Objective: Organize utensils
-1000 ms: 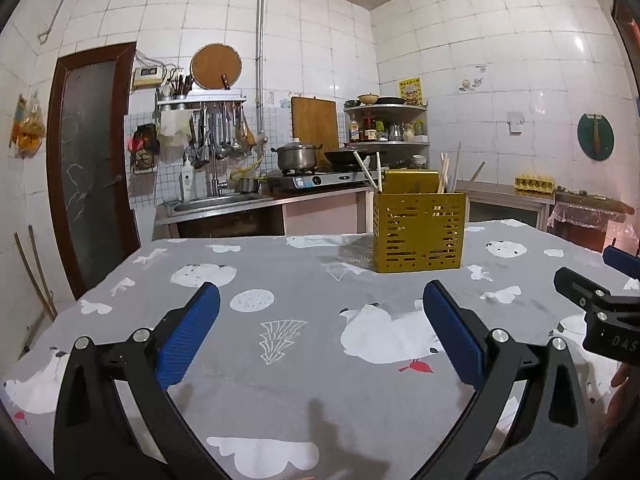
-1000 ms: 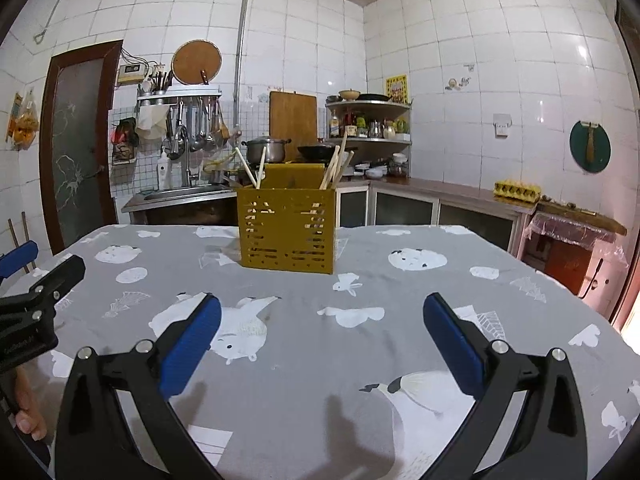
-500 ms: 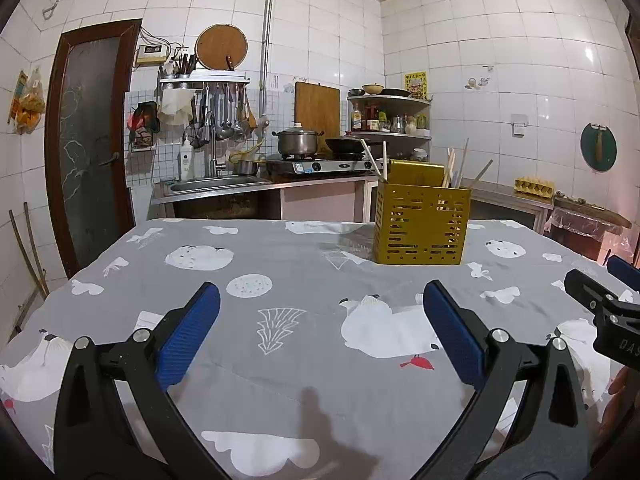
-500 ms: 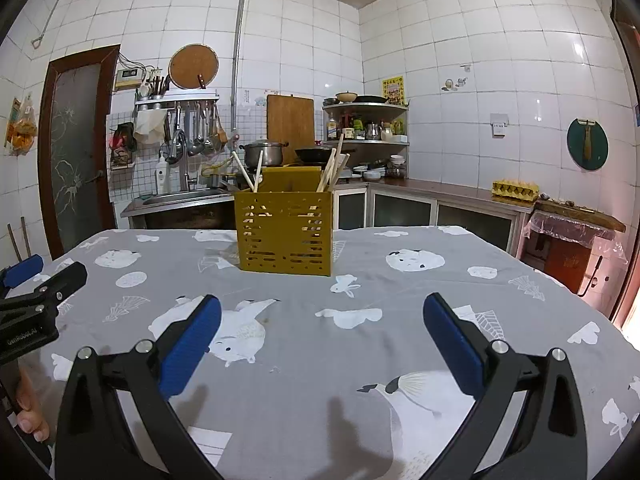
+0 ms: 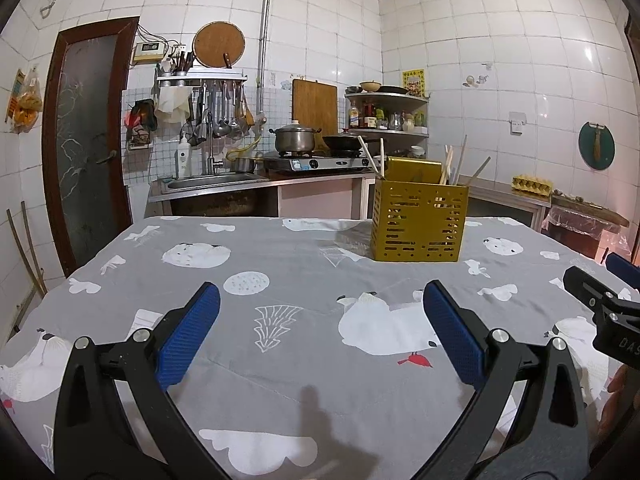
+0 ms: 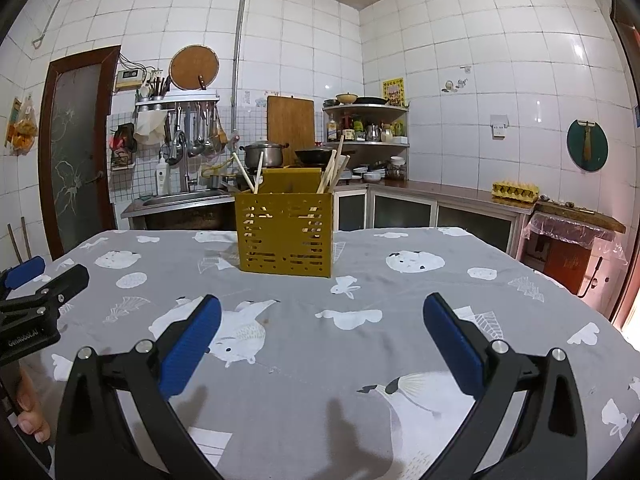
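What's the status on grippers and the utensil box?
Left gripper and right gripper open, empty. Yellow box upright on table, chopsticks inside. Path clear.

Colours and patterns. The tablecloth (image 5: 280, 264) is showing a mid-grey ground printed with white animals, clouds and leaf sprigs, with one small red bird mark (image 5: 416, 359). The utensil holder (image 6: 285, 233) is appearing mustard yellow, its front wall pierced by rows of short slots; pale wooden chopsticks (image 6: 332, 168) are standing in it. The left gripper (image 5: 320, 320) and the right gripper (image 6: 322, 322) are each presenting black arms with textured royal-blue pads (image 5: 188, 332) and silver rivets. Behind, the wall tiles (image 6: 500, 60) are reading glossy white with dark grout, the door frame (image 5: 52, 140) dark reddish brown, and the cutting board (image 6: 291, 124) warm brown.
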